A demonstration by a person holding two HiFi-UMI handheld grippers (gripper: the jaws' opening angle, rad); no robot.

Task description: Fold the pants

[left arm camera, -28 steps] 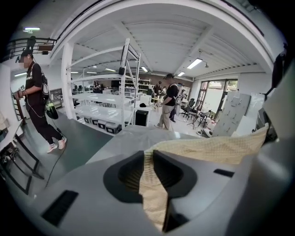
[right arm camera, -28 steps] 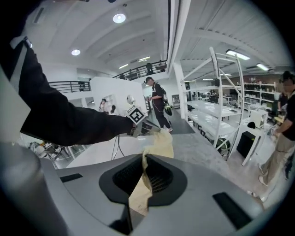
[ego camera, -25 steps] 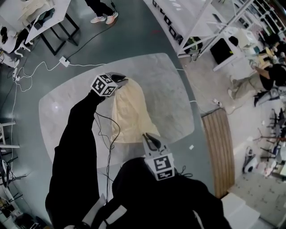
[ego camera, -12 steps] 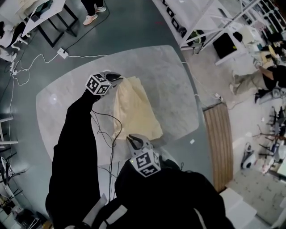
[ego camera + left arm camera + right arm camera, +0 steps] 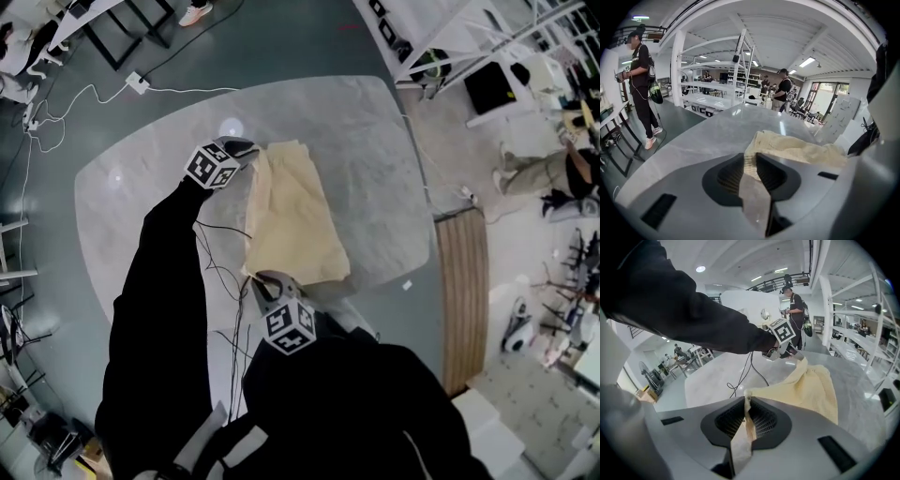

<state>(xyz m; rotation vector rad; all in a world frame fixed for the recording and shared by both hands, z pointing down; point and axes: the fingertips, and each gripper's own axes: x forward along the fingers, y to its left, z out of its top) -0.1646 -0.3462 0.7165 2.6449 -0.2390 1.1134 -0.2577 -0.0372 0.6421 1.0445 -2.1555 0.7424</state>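
The jaws of my left gripper [image 5: 240, 148] at eleven o'clock and my right gripper [image 5: 266, 280] at six are pinched tight on the pants [image 5: 292, 220] stretched across the surface [image 5: 380, 155]; I judge a lengthwise fold is being laid, so next I lower and release evenly

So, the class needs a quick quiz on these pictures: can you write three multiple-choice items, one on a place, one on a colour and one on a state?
1. Where do the pants lie?
A) on the floor
B) on the grey table
C) on a shelf

2. What colour are the pants?
A) pale yellow
B) dark blue
C) red

3. What state is the right gripper in?
A) open and empty
B) shut on the pants
C) shut on a cable

Answers:
1 B: the head view shows them spread on the grey table.
2 A: every view shows pale yellow cloth.
3 B: the right gripper view shows the cloth pinched between its jaws.
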